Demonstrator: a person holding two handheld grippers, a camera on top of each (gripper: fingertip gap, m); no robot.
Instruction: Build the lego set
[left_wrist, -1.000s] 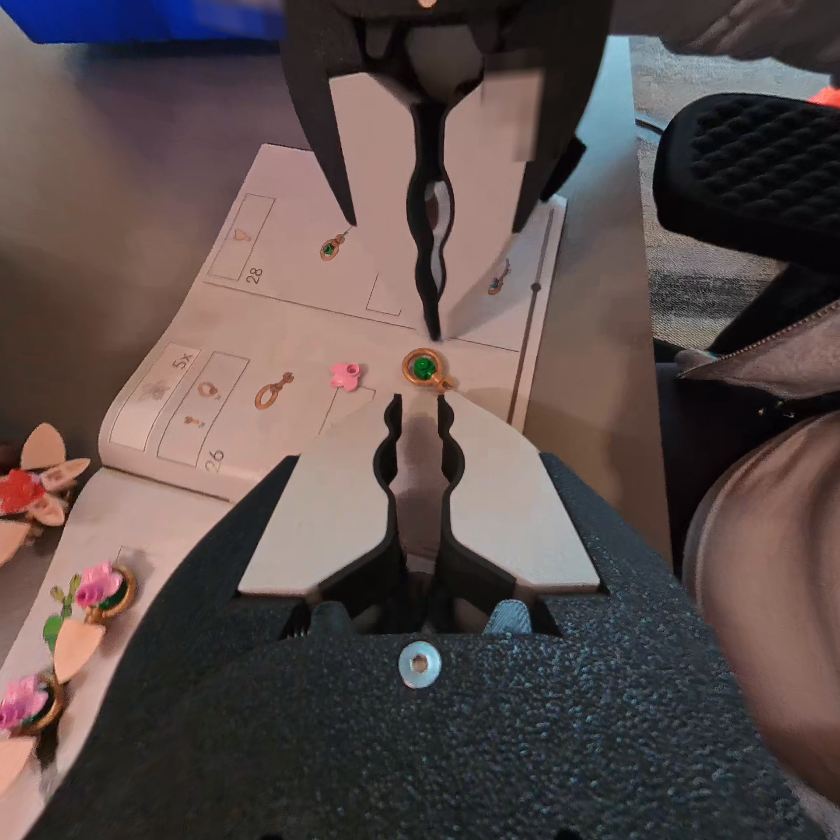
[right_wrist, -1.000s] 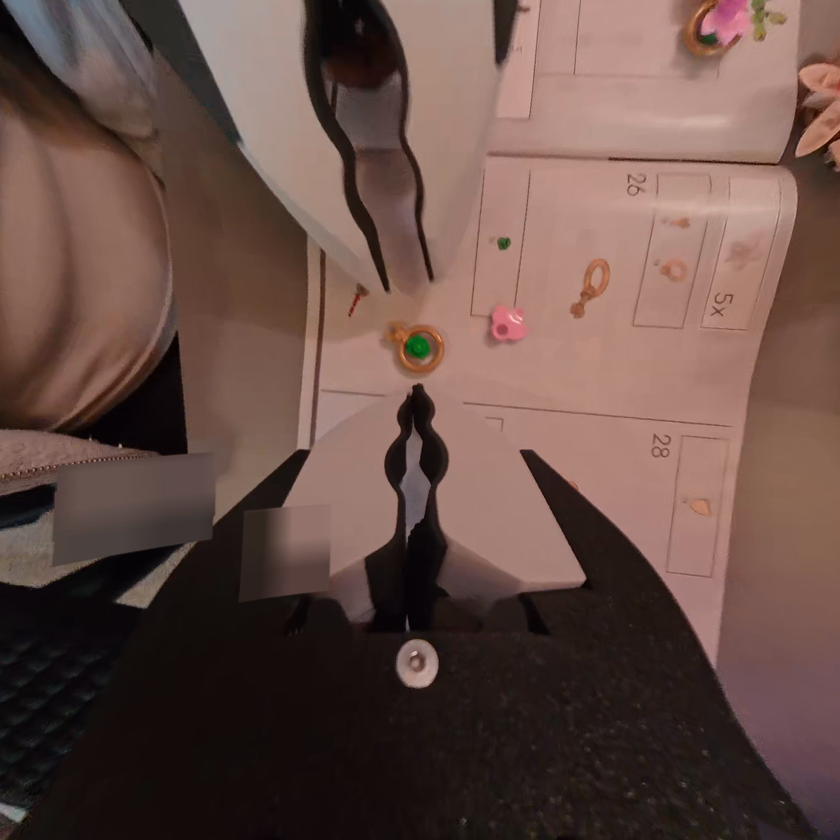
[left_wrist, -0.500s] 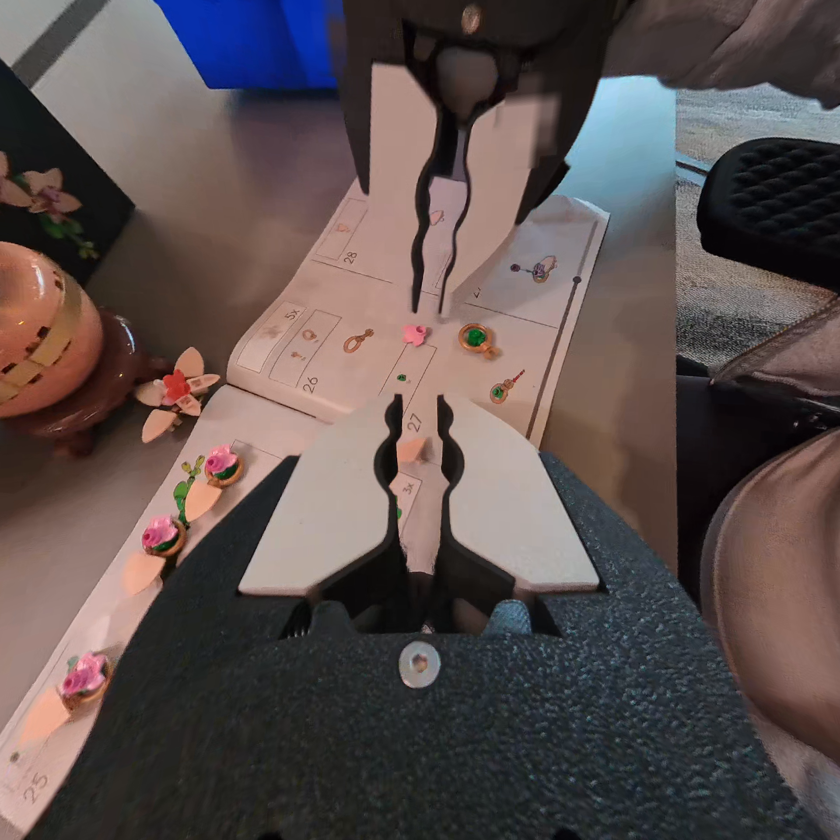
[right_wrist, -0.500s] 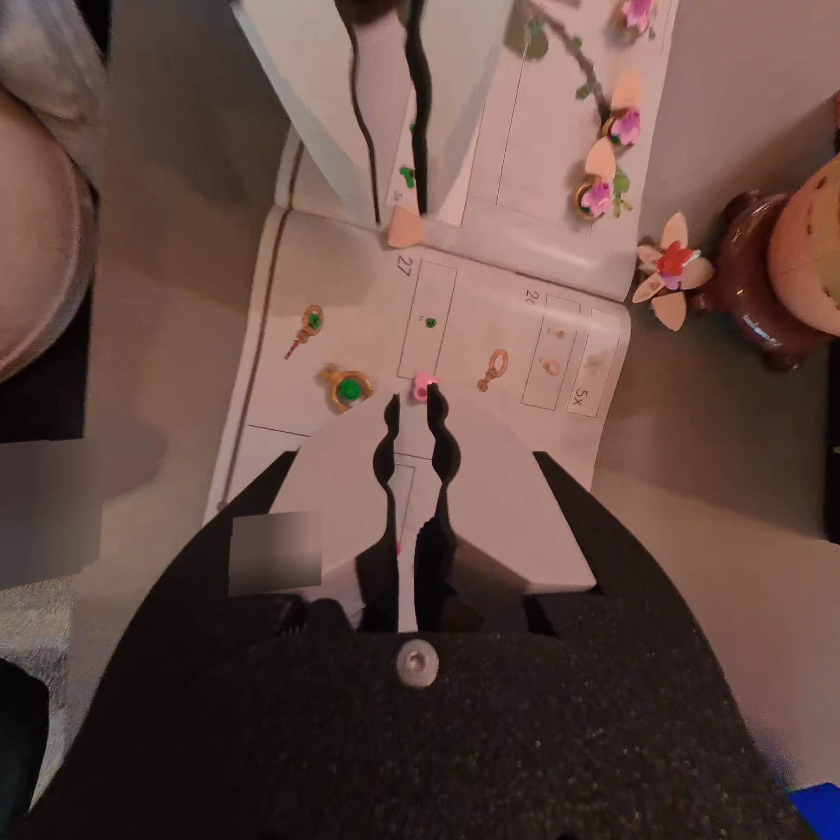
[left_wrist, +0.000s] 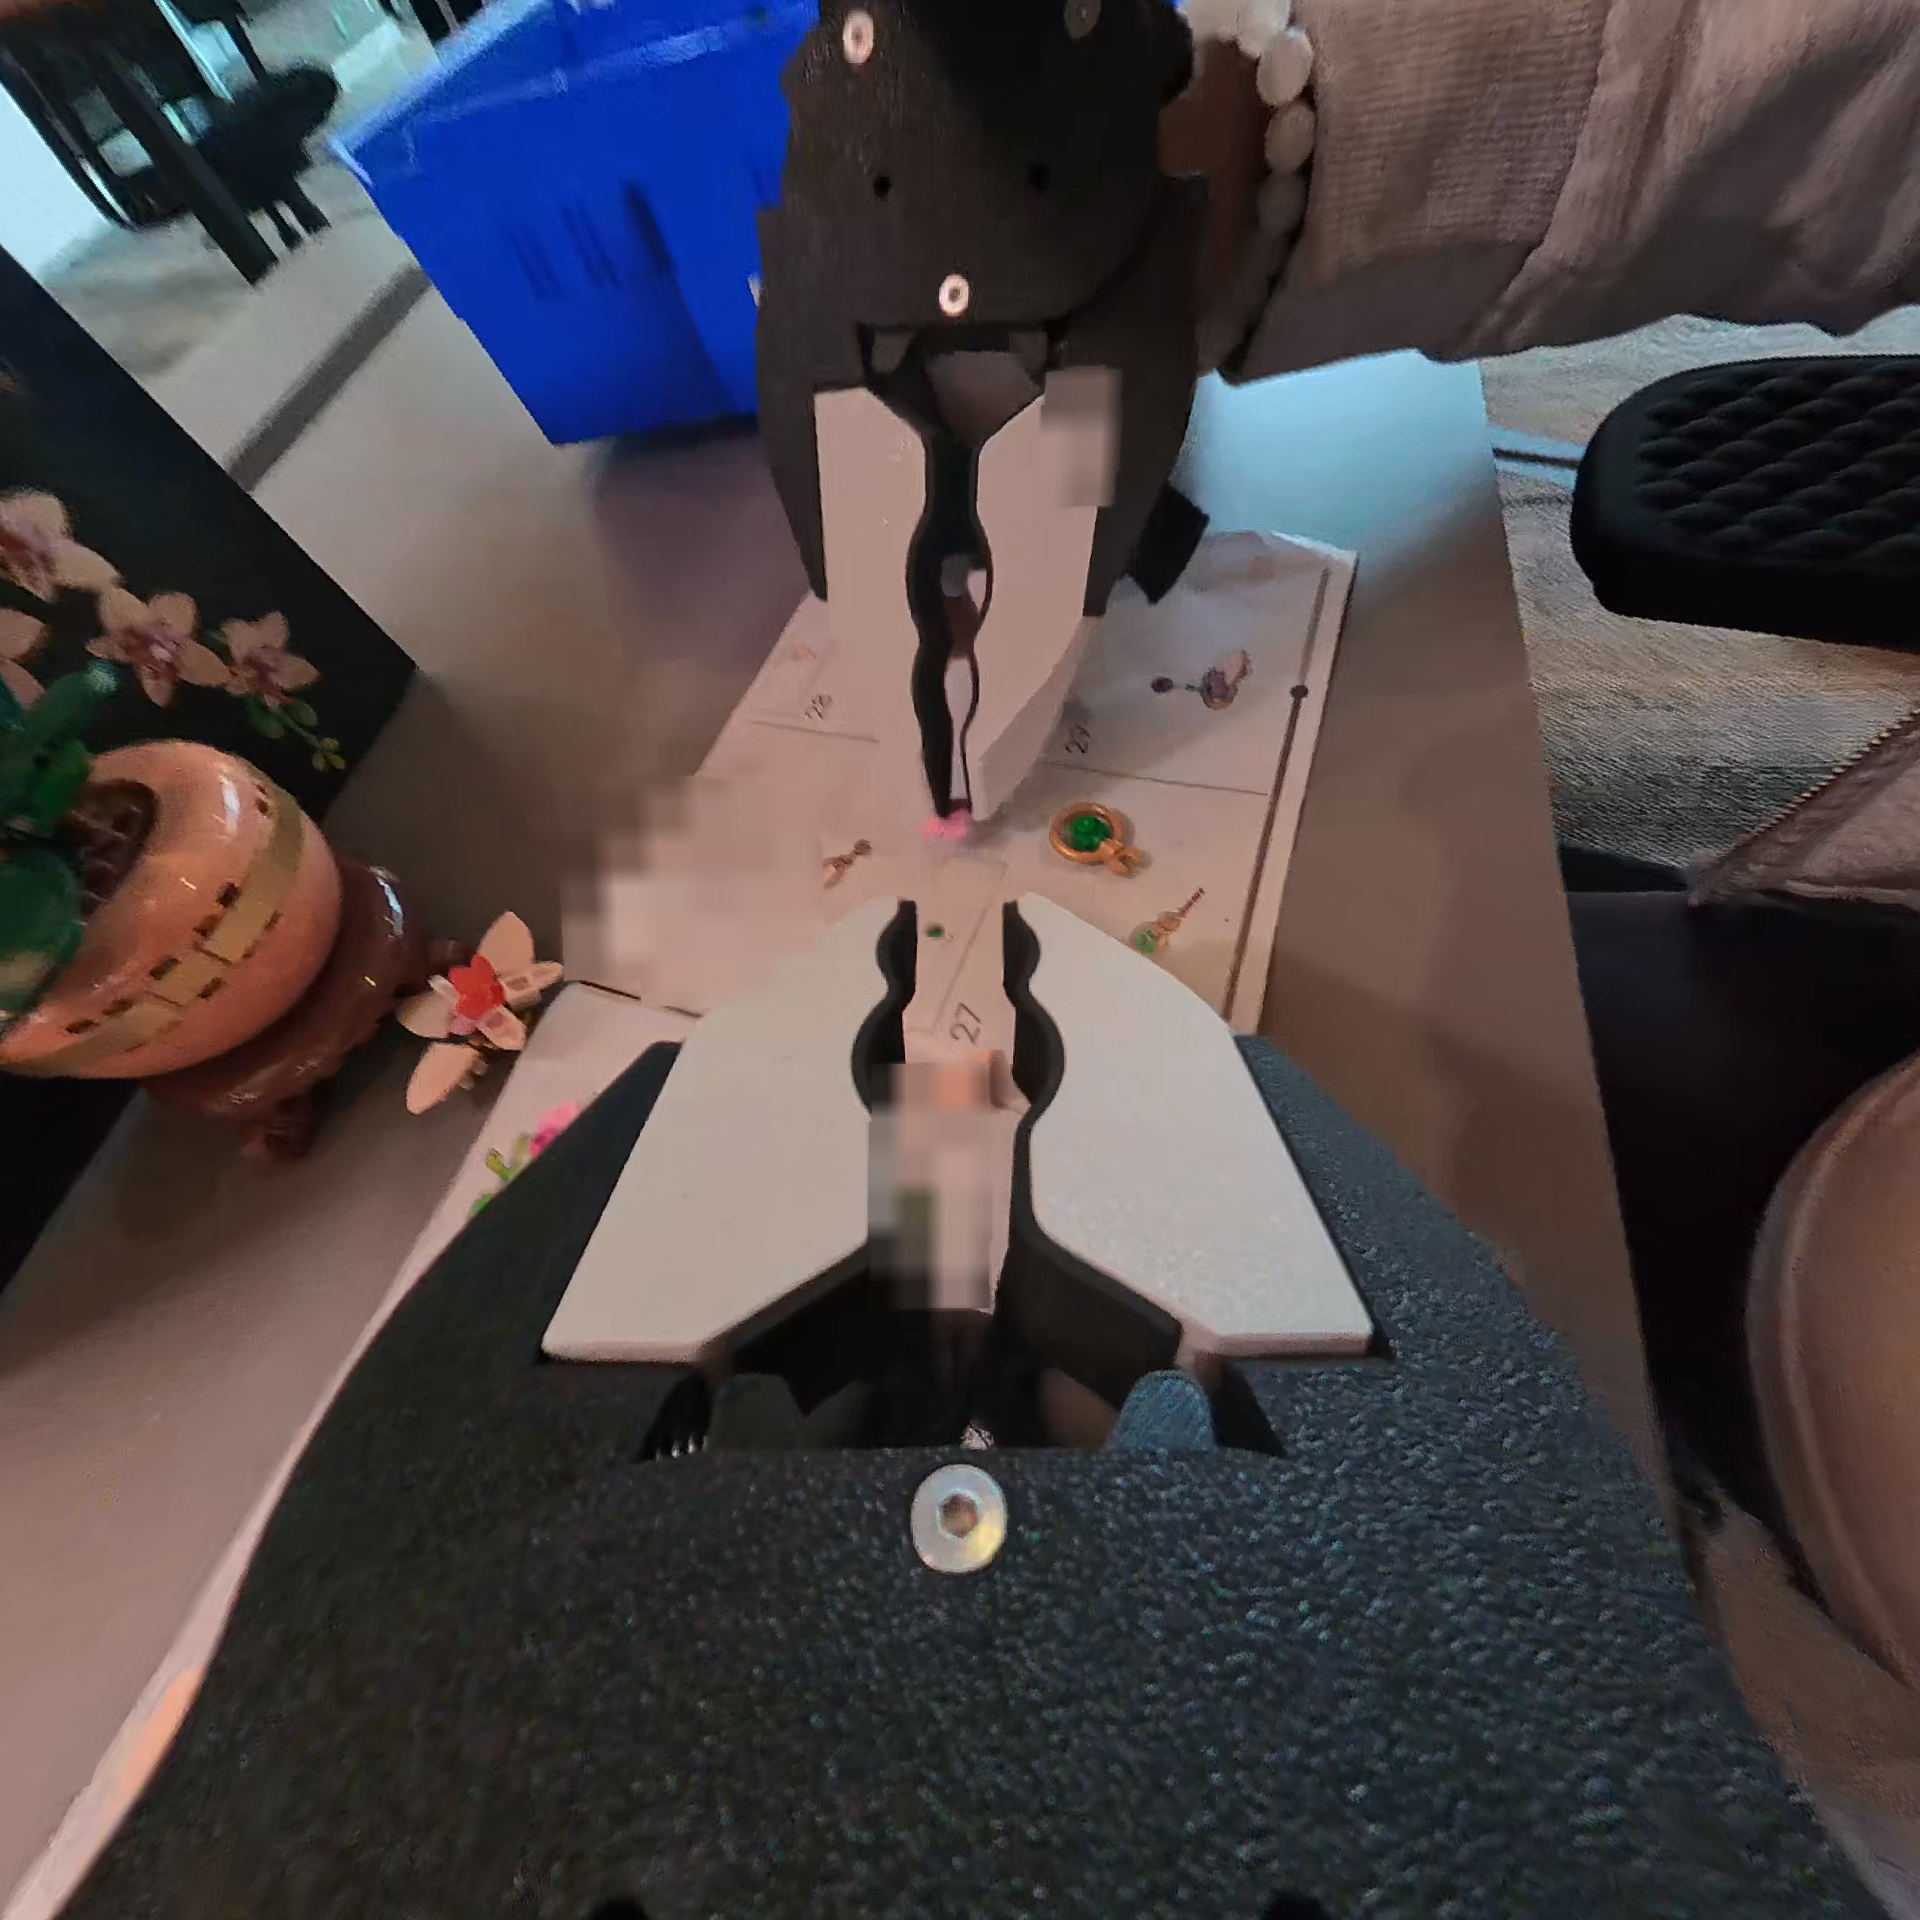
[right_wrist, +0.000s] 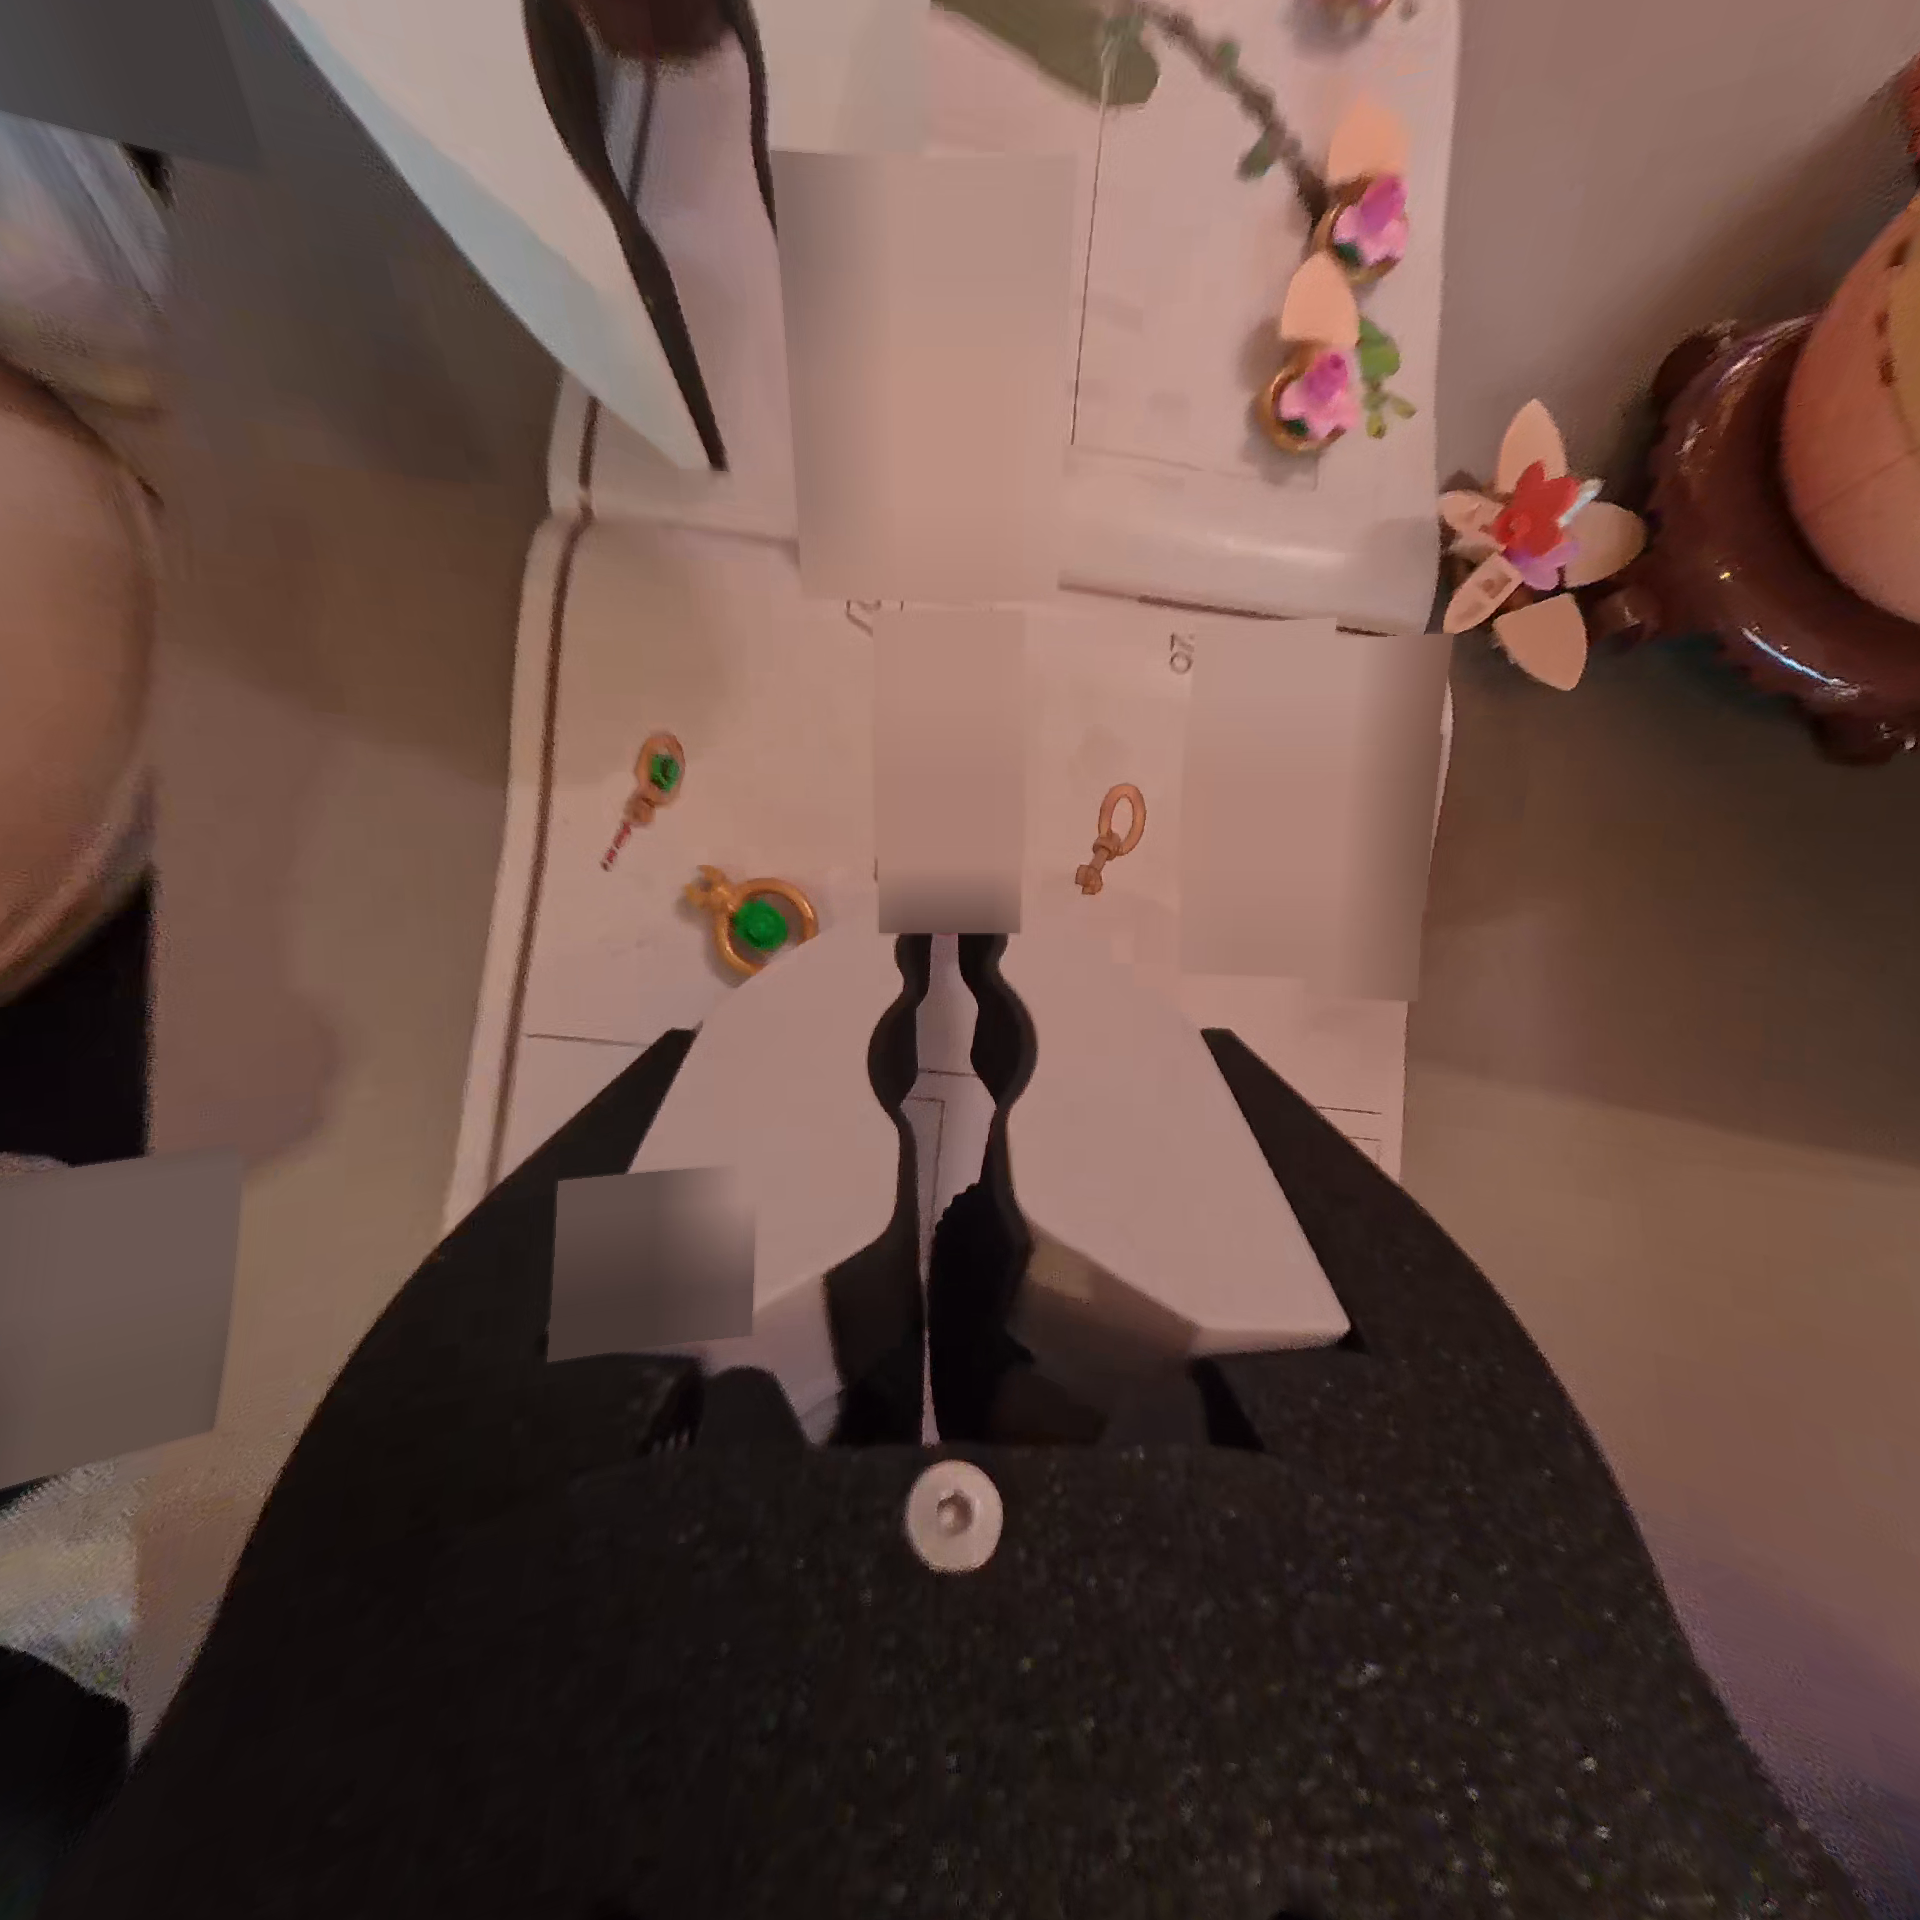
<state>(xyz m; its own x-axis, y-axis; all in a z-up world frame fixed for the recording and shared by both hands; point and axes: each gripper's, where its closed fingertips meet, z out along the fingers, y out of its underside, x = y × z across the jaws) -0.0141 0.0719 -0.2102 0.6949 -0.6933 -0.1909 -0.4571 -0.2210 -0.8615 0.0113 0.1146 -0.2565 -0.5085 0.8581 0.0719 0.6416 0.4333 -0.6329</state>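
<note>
Left view: my left hand-held gripper (left_wrist: 961, 914) is closed on a peach piece (left_wrist: 982, 1070), deep between its fingers. At 12 o'clock my right hand-held gripper (left_wrist: 951, 810) pinches a tiny pink flower (left_wrist: 948, 827) lying on the booklet (left_wrist: 1174, 769). A gold ring (left_wrist: 1086, 831) lies at 1 o'clock.

Right view: my tips are nearly together. The flower is hidden here. The ring is at 10 o'clock. I think the flower could pop out, because it is so small.

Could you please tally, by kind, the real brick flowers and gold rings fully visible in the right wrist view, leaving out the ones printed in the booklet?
Gold ring with green stud: 1
Gold ring with pink flower: 2
White-petalled flower with red centre: 1
Total: 4
A further piece, cut off at the top edge, is not counted.
</note>
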